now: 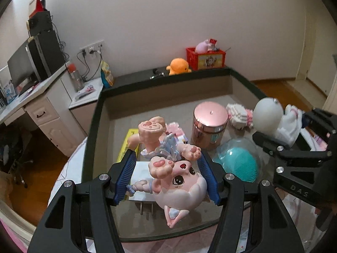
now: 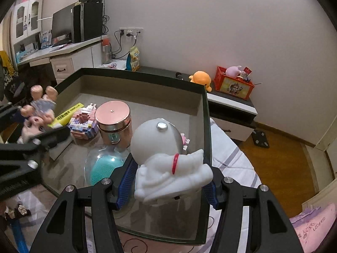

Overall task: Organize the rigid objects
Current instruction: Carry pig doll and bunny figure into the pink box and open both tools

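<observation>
Mid-task: tray (image 1: 95, 113) already holds pink canister (image 1: 209, 124), block model (image 1: 239, 115) and teal brush (image 1: 240, 164); left gripper (image 1: 167, 177) clamps pink figurine (image 1: 174, 168), right gripper (image 2: 168, 181) clamps white astronaut figure (image 2: 166, 160), both above the tray, placement judged still pending

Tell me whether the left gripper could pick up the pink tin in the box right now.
Probably not. The left gripper is already shut on the pink doll, so its jaws are full. The pink tin stands upright in the box just beyond, otherwise unblocked.
</observation>
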A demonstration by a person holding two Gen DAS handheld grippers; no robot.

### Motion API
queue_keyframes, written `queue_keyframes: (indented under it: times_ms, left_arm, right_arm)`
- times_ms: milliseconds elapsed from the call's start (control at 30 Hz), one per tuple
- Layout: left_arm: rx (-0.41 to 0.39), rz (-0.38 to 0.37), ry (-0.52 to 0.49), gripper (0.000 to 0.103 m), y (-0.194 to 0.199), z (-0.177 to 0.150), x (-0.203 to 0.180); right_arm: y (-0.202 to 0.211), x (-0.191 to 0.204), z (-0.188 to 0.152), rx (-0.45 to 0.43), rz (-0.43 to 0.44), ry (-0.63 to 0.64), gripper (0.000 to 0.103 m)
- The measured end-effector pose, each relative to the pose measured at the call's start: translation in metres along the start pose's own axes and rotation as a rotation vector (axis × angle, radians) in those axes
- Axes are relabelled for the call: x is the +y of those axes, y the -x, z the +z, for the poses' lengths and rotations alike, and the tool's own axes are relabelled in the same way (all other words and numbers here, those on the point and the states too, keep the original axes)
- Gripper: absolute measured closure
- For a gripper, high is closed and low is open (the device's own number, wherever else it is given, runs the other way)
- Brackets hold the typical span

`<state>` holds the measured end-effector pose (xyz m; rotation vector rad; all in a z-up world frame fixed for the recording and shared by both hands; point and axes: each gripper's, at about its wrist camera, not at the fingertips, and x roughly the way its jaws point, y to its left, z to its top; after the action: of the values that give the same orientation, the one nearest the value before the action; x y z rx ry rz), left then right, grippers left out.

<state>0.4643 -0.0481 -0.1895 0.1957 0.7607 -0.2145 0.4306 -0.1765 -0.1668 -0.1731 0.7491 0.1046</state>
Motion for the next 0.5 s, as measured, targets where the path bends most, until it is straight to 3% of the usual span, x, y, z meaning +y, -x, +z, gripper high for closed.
queue_keyframes:
  times_ms: [100, 167, 300, 400, 500]
  left_arm:
    - [0.002, 0.013, 0.012, 0.040, 0.002, -0.002, 0.002]
    - [-0.015, 0.016, 0.027, 0.031, 0.007, 0.001, 0.005]
    - [-0.069, 0.037, 0.030, 0.021, 0.032, 0.002, 0.008]
    - [-0.116, 0.047, 0.034, 0.018, 0.062, -0.001, 0.010]
    - [-0.190, 0.075, 0.026, 0.003, 0.102, -0.010, 0.008]
  right_arm:
    - [0.002, 0.002, -0.001, -0.006, -0.009, 0.005, 0.044]
    - [0.004, 0.000, 0.000, -0.002, 0.002, -0.005, 0.043]
    - [0.015, -0.003, 0.001, -0.026, 0.018, -0.036, 0.030]
    - [0.038, -0.004, 0.000, -0.060, 0.035, -0.062, 0.025]
    - [0.074, -0.002, -0.003, -0.115, 0.049, -0.084, 0.023]
